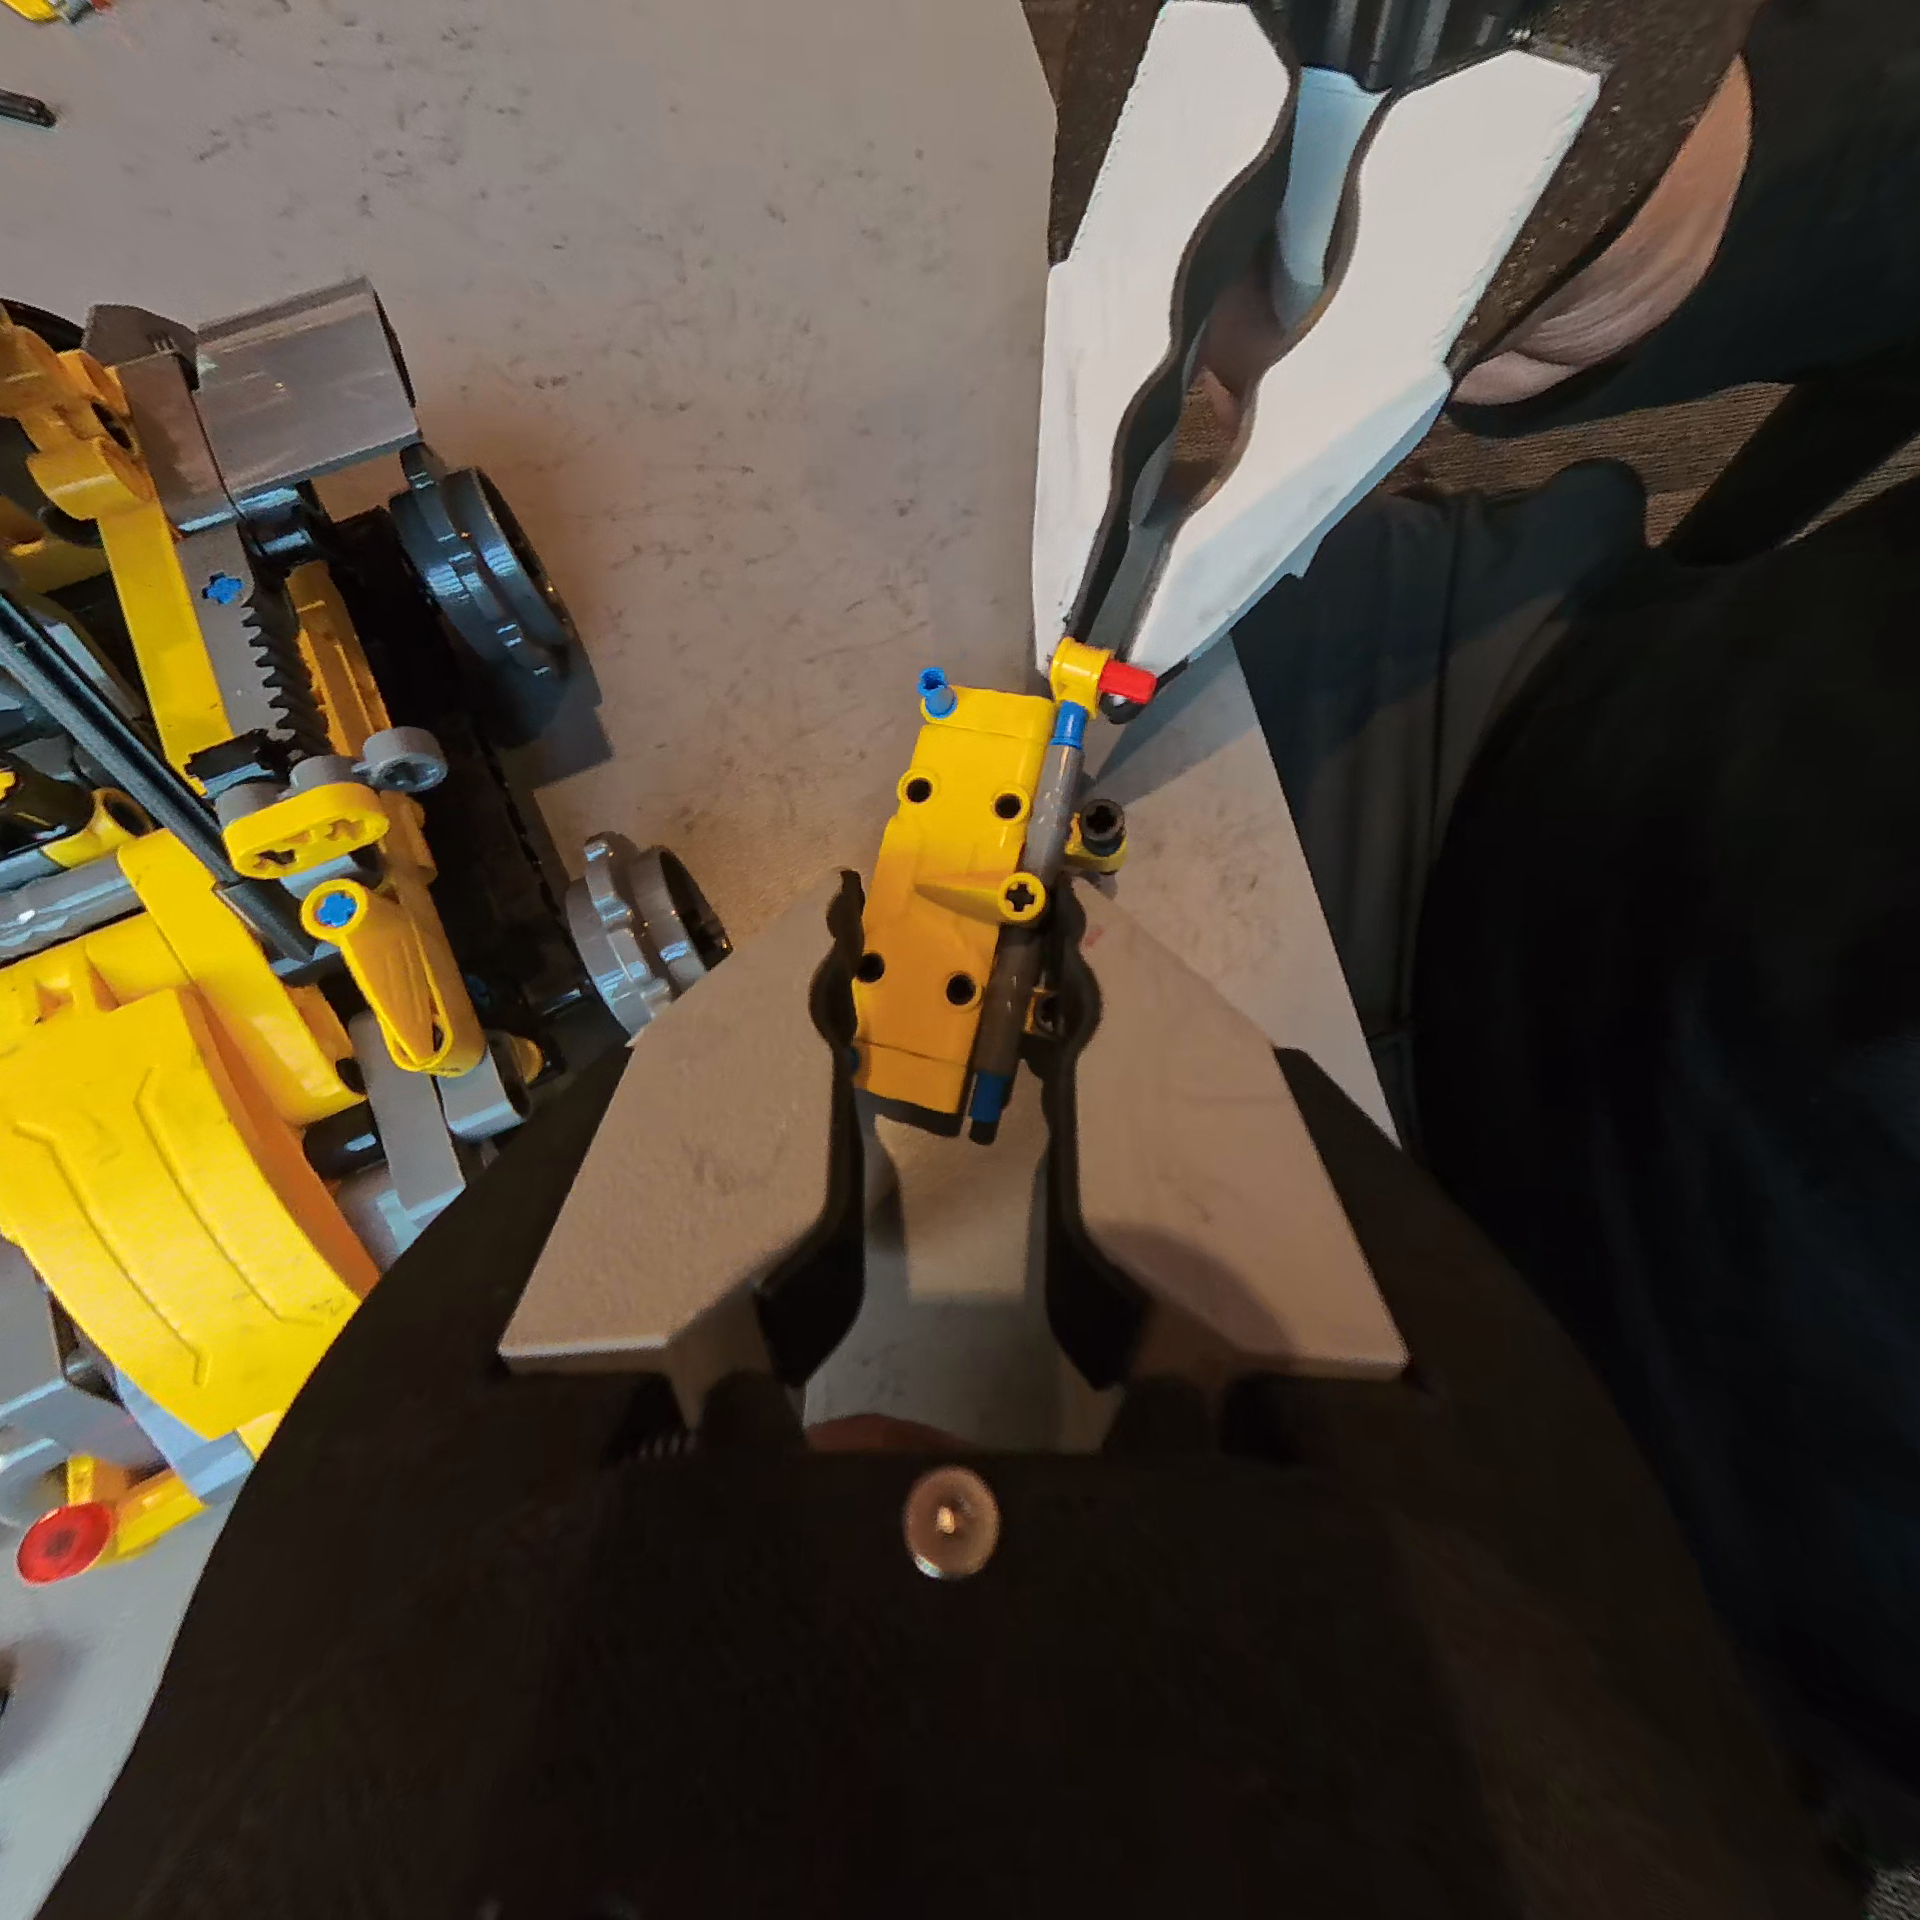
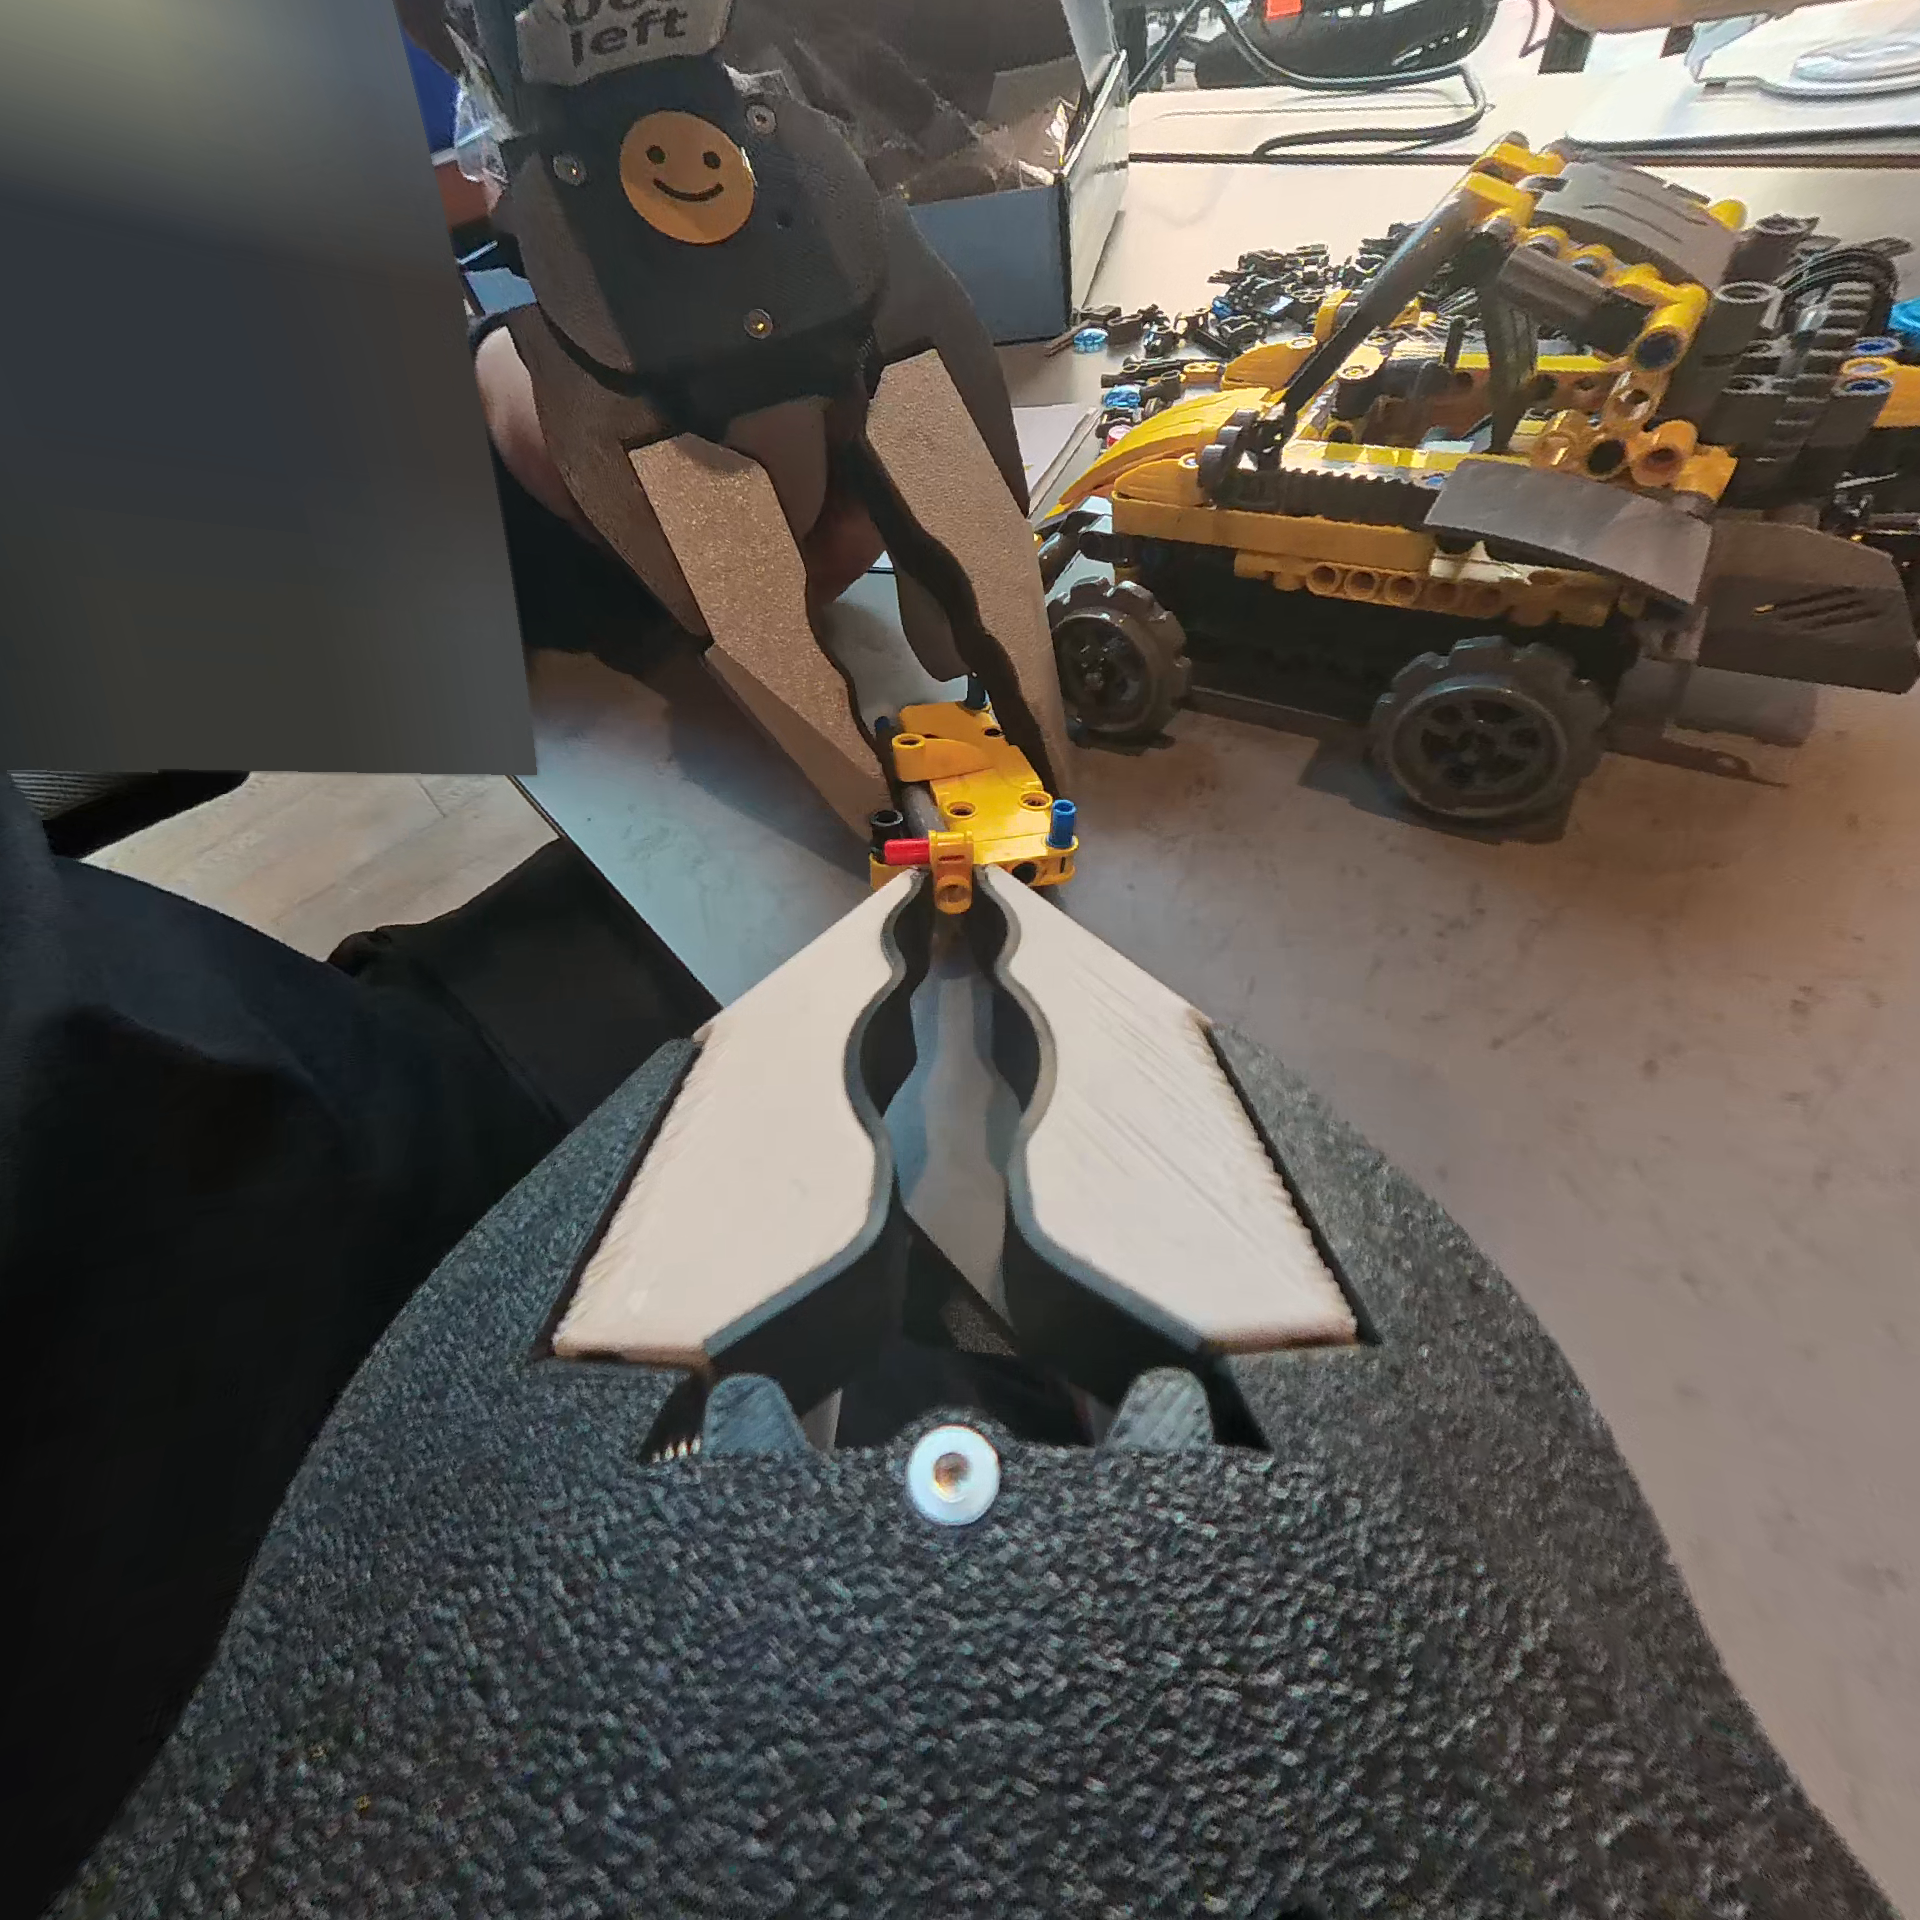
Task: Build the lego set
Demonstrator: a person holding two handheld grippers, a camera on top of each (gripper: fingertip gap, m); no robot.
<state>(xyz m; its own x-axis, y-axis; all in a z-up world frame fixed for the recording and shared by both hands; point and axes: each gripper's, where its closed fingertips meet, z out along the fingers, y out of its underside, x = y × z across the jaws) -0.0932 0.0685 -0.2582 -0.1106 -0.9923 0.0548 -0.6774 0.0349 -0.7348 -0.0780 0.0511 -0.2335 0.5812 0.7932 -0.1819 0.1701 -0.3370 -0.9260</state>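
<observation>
Two grippers are engaged: the yellow block (image 1: 951, 925) is clamped above the tabletop (image 1: 727, 416) by the left gripper (image 1: 956, 977); its connector (image 2: 951, 868) is pinched by the right gripper (image 2: 951, 894). Slippage could be caused by that shallow pinch.

a yellow block assembly (image 1: 961, 914) with black holes carries a grey rod (image 1: 1039, 914) tipped in blue, a blue pin (image 1: 933, 690) and a yellow connector (image 1: 1078, 670) with a red pin (image 1: 1127, 681). the left gripper (image 1: 956, 940) has pale grey fingers edged in black on a black body. the right gripper (image 2: 948, 883) has whitish fingers edged in black on a speckled black body. a yellow, grey and black toy vehicle (image 2: 1455, 540) sits on the mottled beige tabletop (image 2: 1558, 1039).
</observation>
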